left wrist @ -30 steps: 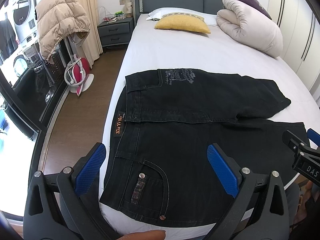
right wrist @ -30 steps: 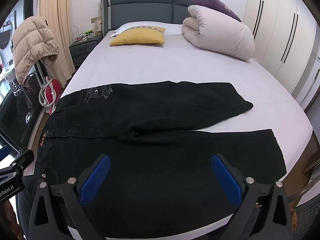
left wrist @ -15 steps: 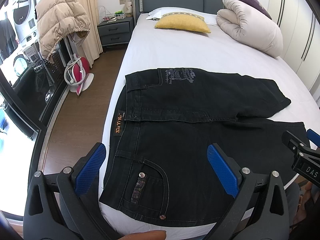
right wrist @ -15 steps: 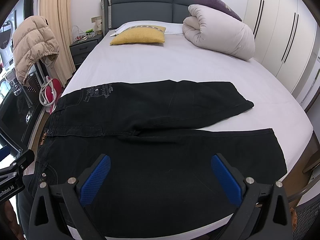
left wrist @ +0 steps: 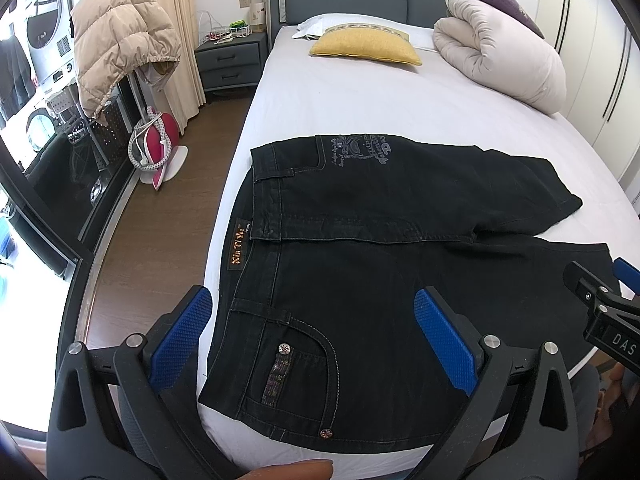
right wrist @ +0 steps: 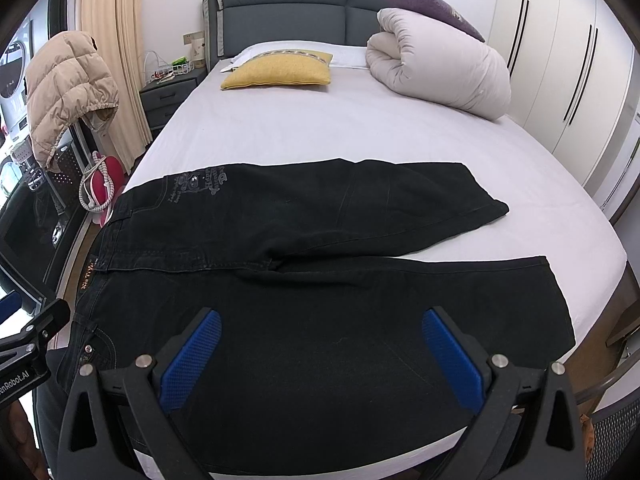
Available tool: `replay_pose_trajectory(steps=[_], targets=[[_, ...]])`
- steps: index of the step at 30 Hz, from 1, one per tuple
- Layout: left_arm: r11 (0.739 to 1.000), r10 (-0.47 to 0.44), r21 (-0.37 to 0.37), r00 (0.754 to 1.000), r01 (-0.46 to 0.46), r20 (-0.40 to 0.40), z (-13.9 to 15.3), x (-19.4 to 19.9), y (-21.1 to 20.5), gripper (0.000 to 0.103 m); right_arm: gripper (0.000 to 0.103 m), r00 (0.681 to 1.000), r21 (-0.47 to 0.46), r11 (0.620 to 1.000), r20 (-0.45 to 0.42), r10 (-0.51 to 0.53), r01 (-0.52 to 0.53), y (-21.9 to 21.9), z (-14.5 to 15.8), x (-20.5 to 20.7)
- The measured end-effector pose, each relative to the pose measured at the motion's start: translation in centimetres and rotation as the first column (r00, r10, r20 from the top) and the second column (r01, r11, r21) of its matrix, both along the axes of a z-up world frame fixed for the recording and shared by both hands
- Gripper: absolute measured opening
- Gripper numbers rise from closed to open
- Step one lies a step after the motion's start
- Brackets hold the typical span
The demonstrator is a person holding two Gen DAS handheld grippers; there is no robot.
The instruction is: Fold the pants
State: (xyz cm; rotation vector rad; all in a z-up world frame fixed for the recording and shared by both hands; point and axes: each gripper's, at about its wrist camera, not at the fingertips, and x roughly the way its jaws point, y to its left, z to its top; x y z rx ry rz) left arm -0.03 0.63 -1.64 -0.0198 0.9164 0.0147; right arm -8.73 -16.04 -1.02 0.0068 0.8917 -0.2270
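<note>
White bed [left wrist: 360, 100] holds black pants [left wrist: 380, 260] flat; left claw [left wrist: 316, 340] and right claw [right wrist: 320, 360] both spread, empty.

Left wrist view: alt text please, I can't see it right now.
Black pants lie spread flat on a white bed, waistband toward the floor side. The left tongs hover open above the near pocket; the right tongs show at the right edge.

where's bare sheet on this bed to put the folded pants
Bare white bed sheet lies between the black denim pants and the yellow pillow. The rolled white duvet crowds the far right; the pants fill the near edge.
</note>
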Motion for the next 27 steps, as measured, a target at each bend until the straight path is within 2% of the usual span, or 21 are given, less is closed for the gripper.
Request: replay_pose_trajectory(steps=[14, 20, 24, 27], targets=[[1.0, 0.003, 0.011, 1.0, -0.003, 0.001, -0.5, -0.2, -0.1, 0.103, 0.103, 1.0, -0.001, 1.0, -0.002, 0.004, -0.004, 0.4, -0.3, -0.1], [1.0, 0.003, 0.022, 1.0, -0.004, 0.021, 0.3, -0.4, -0.5, 0.103, 0.103, 1.0, 0.002, 1.0, -0.004, 0.006, -0.006, 0.8, -0.5, -0.2], [0.999, -0.036, 0.011, 0.999, 0.036, 0.041, 0.5, -0.2, -0.5, 0.103, 0.103, 1.0, 0.034, 0.999, -0.004, 0.029, -0.029, 0.8, -0.7, -0.1], [0.993, -0.121, 0.003, 0.992, 0.121, 0.047, 1.1, 1.5, -0.5, 0.103, 0.103, 0.997, 0.094, 0.993, 0.012, 0.078, -0.079, 0.3, -0.3, 0.2]])
